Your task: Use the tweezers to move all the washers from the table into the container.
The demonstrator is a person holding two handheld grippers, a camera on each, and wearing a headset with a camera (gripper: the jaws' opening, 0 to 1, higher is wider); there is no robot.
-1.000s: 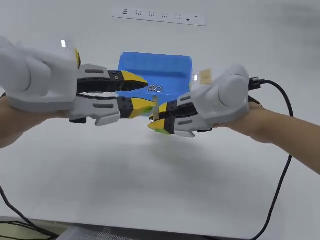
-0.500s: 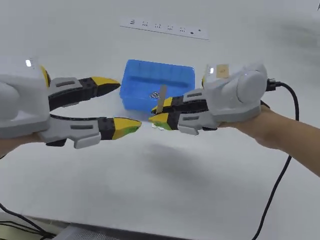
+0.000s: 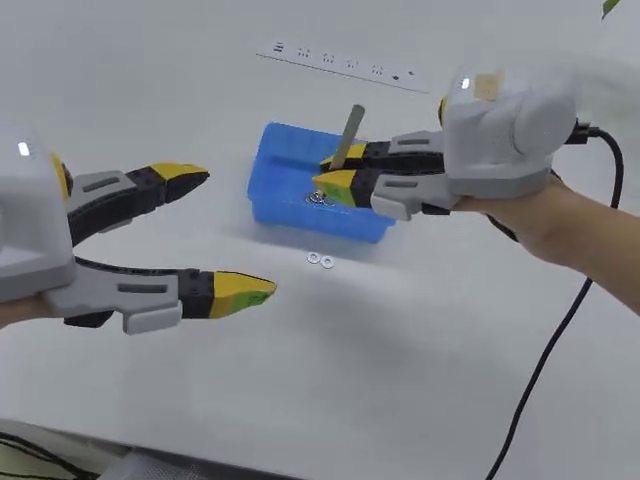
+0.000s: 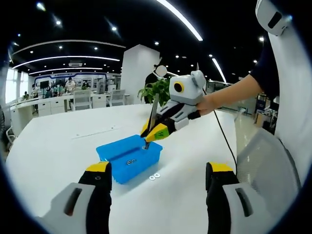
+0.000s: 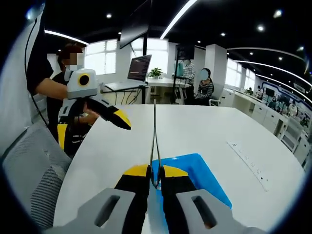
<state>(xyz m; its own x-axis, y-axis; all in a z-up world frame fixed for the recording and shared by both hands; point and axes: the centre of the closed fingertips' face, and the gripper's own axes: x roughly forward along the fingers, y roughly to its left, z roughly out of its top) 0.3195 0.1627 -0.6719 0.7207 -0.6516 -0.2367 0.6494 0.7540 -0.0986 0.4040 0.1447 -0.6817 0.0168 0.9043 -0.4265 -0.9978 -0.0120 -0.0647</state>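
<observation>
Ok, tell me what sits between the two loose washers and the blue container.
Nothing visible. The washers lie on bare table just in front of the container; only its near wall needs clearing.

Head view: the left gripper (image 3: 225, 232), jaws spread wide, hovers over the white table (image 3: 330, 380) to the left of the blue container (image 3: 300, 218). The right gripper (image 3: 334, 173), jaws closed on the tweezers (image 3: 349, 135), reaches over the container, the grey tweezers rising above the jaws. Two washers (image 3: 320, 261) lie side by side on the table just in front of the container; other washers (image 3: 320, 198) lie inside it.
</observation>
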